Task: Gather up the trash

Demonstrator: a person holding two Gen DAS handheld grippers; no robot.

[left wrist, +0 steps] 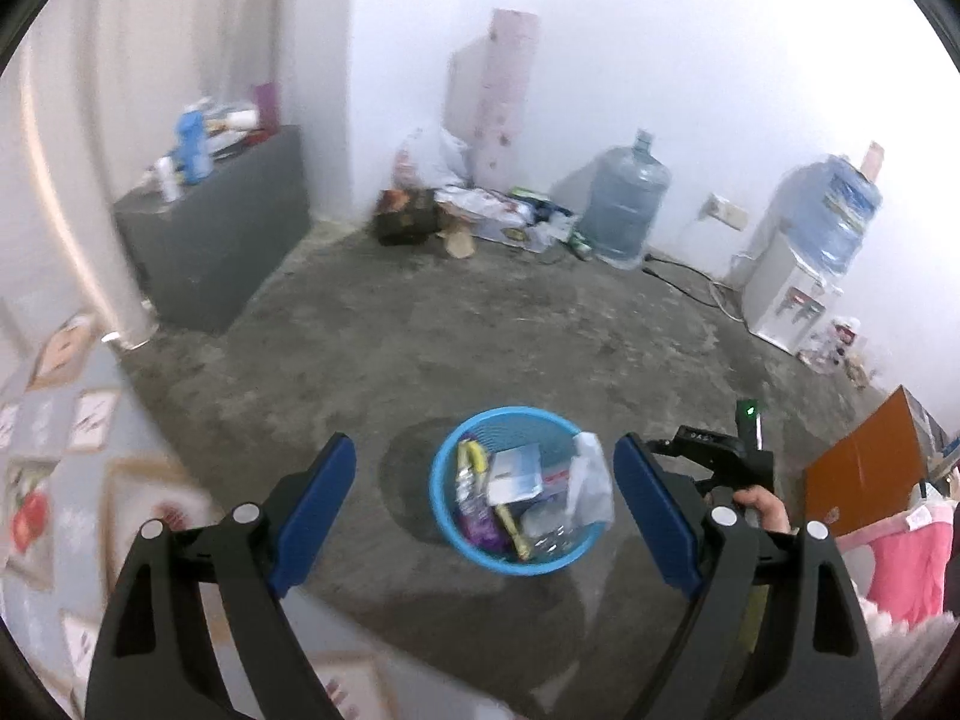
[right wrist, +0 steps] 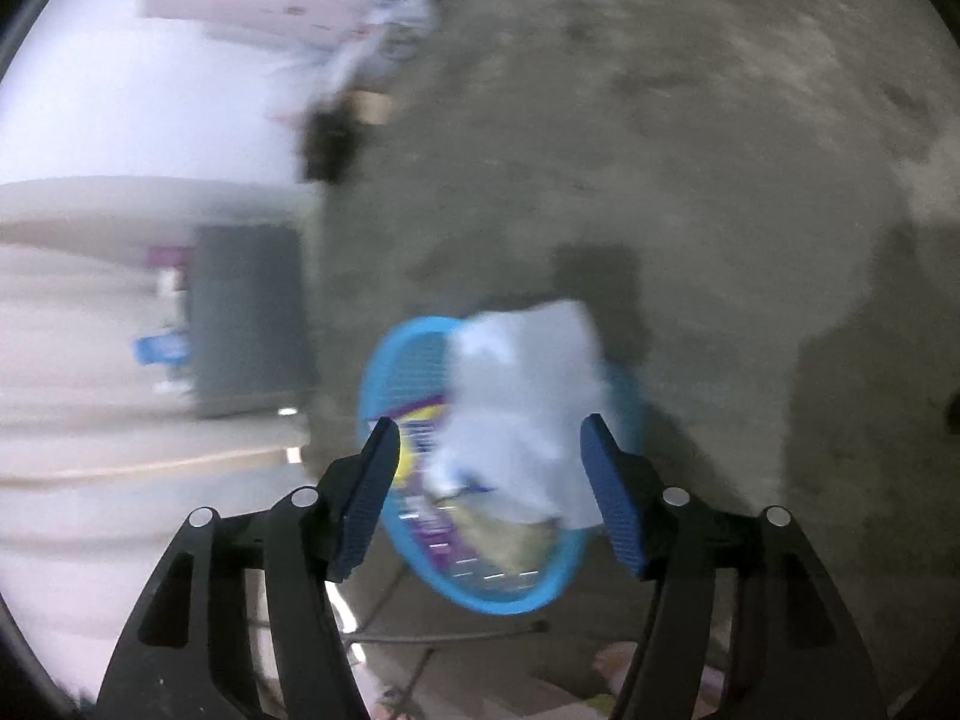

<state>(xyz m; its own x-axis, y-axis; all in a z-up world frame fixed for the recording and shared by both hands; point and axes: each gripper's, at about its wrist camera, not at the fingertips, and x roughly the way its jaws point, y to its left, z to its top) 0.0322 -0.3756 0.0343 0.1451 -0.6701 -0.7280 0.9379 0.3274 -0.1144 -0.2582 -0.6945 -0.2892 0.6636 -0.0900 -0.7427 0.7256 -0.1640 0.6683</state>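
Note:
A blue mesh basket (left wrist: 444, 468) (right wrist: 372, 384) stands on the concrete floor and holds wrappers, a white box (left wrist: 516, 471) and a purple packet (left wrist: 474, 516). A white plastic bag (left wrist: 591, 480) (right wrist: 522, 384) lies over its right rim. My left gripper (left wrist: 485, 441) hangs above the basket, wide open with nothing between its fingers. My right gripper (right wrist: 492, 423) is open; the blurred bag shows between its fingers, and the left pad stands clear of it. In the left wrist view a hand (left wrist: 762, 507) holds the right tool just right of the basket.
A grey cabinet (left wrist: 216, 228) with bottles stands at the left wall. Clutter (left wrist: 474, 210), a water jug (left wrist: 627, 204) and a dispenser (left wrist: 786, 294) with cables line the far wall. An orange board (left wrist: 864, 468) and pink cloth (left wrist: 906, 558) are at right, a patterned cloth (left wrist: 60, 480) at left.

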